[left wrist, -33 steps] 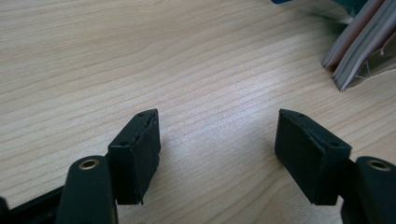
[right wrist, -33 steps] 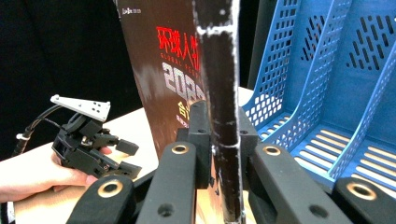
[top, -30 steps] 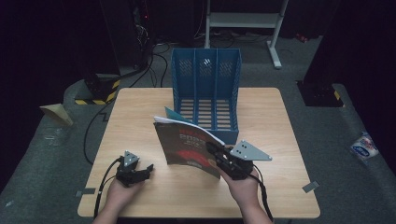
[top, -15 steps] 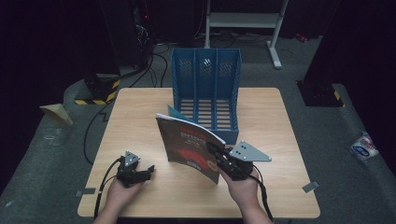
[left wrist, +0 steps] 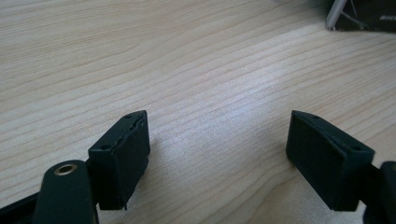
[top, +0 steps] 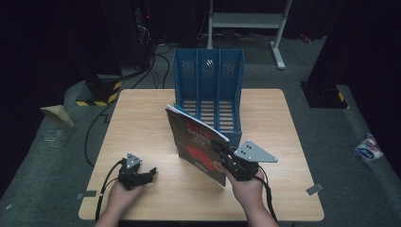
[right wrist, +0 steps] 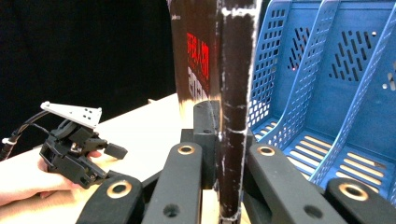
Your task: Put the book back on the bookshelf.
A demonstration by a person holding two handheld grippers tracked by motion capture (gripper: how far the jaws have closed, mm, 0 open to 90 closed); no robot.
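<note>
Since the earlier frame the book (top: 198, 144) has tipped slightly more upright; both hands kept their place. It stands on edge near the desk's (top: 142, 113) middle, just before the blue file rack (top: 208, 71). The right hand-held gripper (top: 226, 158) pinches its lower spine edge. The left hand-held gripper (top: 150, 173), near the front left corner, has just spread wide, empty. Thin and floppy, the book likely sags unless gripped near the spine.
</note>
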